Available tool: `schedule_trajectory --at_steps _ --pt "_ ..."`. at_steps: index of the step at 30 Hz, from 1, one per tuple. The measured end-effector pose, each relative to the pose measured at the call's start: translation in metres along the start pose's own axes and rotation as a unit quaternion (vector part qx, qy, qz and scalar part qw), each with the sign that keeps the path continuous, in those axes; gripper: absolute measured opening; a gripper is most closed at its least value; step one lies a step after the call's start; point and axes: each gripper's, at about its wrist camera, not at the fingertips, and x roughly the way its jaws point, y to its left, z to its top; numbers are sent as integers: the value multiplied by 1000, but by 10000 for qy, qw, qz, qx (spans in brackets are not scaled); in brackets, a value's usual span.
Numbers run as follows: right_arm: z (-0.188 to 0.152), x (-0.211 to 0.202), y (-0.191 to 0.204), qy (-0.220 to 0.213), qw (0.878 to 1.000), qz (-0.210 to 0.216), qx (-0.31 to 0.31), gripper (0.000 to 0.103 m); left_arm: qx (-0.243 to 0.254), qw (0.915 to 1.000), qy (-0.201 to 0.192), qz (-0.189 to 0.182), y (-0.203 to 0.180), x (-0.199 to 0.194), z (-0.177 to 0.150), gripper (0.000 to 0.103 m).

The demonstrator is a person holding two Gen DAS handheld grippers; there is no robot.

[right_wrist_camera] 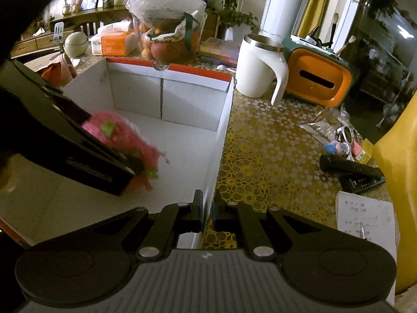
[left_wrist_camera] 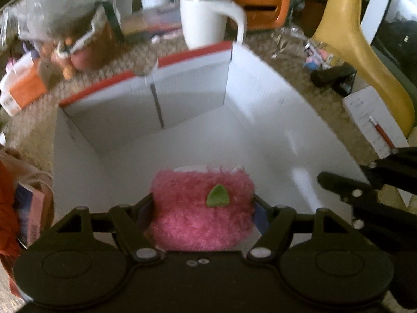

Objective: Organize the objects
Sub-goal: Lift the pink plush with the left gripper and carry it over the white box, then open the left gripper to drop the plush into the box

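Observation:
My left gripper is shut on a fuzzy pink plush toy with a green leaf patch and holds it over the open white cardboard box. In the right wrist view the left gripper and the pink toy hang above the box floor at the left. My right gripper is shut on the right side wall of the box, near its front end. The right gripper also shows at the right edge of the left wrist view.
A white mug, an orange-and-green container, a fruit bag and a tissue pack stand behind the box. Remote controls, wrappers, a notepad and a yellow chair lie to the right.

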Motion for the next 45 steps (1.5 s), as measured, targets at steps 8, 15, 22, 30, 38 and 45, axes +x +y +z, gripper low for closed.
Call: schedule_trajectory --at_steps 8,15,22,30,38,45 --pt "2 1 -1 26 10000 12 20 6 21 10000 -21 -48 4 1 -2 79" --pt "2 3 -1 51 10000 -29 47 5 -12 9997 -242 0 6 -12 -5 88" --pt "0 4 0 143 9998 -56 89 5 -49 9984 -545 -111 10 -38 -14 89" --pt "0 4 4 177 9997 -147 73 5 31 9948 -1013 -68 22 -79 -32 90" --pt "-1 0 6 241 9994 -224 96 6 -94 9907 -1353 83 52 -114 -51 95" --pt "-4 -3 7 283 9991 -288 143 6 -393 9878 -1461 376 93 -126 -67 102"
